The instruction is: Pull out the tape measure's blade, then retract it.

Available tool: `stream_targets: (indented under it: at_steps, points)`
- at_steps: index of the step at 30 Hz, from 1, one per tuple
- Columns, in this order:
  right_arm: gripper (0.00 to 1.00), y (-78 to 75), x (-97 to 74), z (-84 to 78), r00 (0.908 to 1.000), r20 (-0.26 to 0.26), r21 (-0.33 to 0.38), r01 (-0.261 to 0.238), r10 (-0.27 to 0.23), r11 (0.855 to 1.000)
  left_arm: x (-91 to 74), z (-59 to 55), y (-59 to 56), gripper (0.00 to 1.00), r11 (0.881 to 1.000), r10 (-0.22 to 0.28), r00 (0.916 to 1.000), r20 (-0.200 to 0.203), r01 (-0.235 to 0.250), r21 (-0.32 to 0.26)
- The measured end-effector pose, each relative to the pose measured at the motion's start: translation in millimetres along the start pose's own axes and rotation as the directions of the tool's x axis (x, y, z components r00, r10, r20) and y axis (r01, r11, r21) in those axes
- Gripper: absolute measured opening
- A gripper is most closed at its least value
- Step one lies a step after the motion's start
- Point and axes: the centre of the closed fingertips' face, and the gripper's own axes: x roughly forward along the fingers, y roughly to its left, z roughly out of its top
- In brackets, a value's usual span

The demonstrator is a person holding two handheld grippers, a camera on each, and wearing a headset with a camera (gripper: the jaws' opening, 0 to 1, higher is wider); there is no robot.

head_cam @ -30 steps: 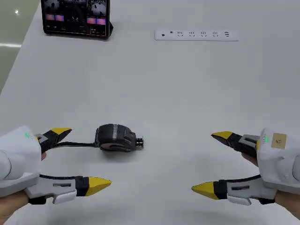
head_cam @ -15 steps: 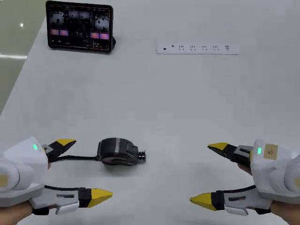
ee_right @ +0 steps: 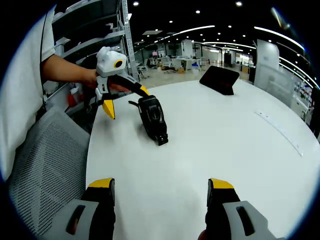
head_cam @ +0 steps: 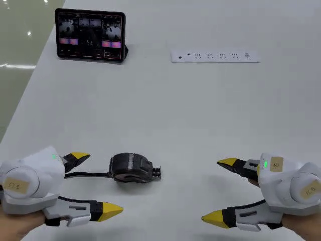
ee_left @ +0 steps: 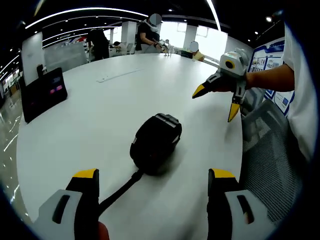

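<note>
1. The tape measure point(head_cam: 131, 168) lies on the white table point(head_cam: 200, 110), at lower left of the head view.
2. The left gripper point(head_cam: 103, 182) is spread wide and empty, just left of it.
3. The right gripper point(head_cam: 211, 190), at lower right, is equally wide and empty, well apart from it.

Matt plastics on a smooth white top

The table point(head_cam: 200, 110) is smooth white with a faint sheen. The tape measure point(head_cam: 131, 167) has a black, matt, rubbery-looking case. The left gripper point(head_cam: 104, 183) and the right gripper point(head_cam: 211, 190) are smooth white plastic, their jaws tipped in matt black and yellow. The tablet point(head_cam: 90, 35) screen is glossy. The chair point(ee_left: 265, 165) is grey mesh.
</note>
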Motion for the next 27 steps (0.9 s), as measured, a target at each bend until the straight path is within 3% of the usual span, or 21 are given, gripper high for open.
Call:
stream_targets:
  at_steps: [13, 27]
  points:
    - [0.73, -5.3, 19.1, 9.1, 0.9994, -0.003, -0.02, -0.036, 0.036, 0.999, 10.6, -6.0, 9.5, 0.83, 0.998, -0.035, 0.9961, -0.081, 0.039, 0.049]
    - [0.72, -6.3, 29.4, 14.2, 0.9978, -0.01, -0.04, -0.066, 0.065, 0.997, 22.9, -6.3, 13.2, 0.71, 0.992, -0.065, 0.9867, -0.149, 0.079, 0.095]
